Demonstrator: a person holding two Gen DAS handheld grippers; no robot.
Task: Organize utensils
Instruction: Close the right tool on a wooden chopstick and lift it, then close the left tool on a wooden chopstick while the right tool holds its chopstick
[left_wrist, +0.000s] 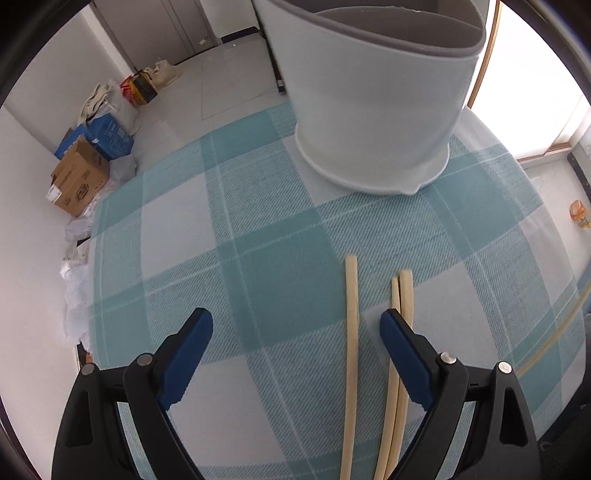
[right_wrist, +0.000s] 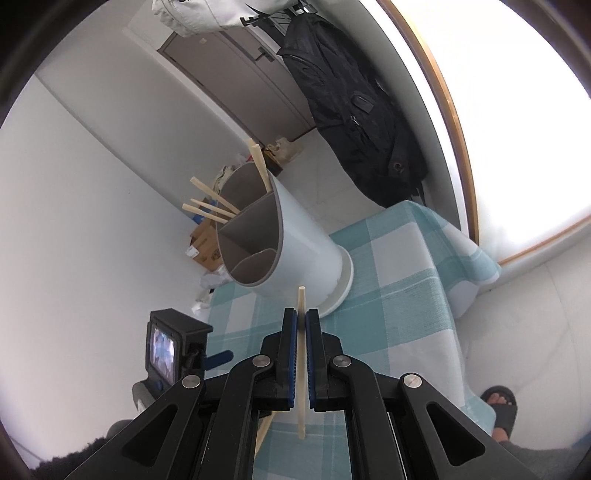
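Note:
A white utensil holder (left_wrist: 373, 107) with grey inner dividers stands on the teal checked tablecloth (left_wrist: 258, 258). In the right wrist view the holder (right_wrist: 295, 243) has several chopsticks (right_wrist: 210, 205) sticking out of its far compartment. My left gripper (left_wrist: 295, 328) is open low over the cloth, with three loose chopsticks (left_wrist: 351, 332) lying between and under its right finger. My right gripper (right_wrist: 301, 321) is shut on one chopstick (right_wrist: 301, 365), held above the table in front of the holder. The left gripper (right_wrist: 173, 354) shows at the lower left of that view.
Cardboard boxes (left_wrist: 79, 177) and bags lie on the floor beyond the table's left edge. Another chopstick (left_wrist: 554, 332) lies near the cloth's right edge. A black backpack (right_wrist: 354, 107) hangs by the bright window. A person's sandalled foot (right_wrist: 498, 406) is on the floor at right.

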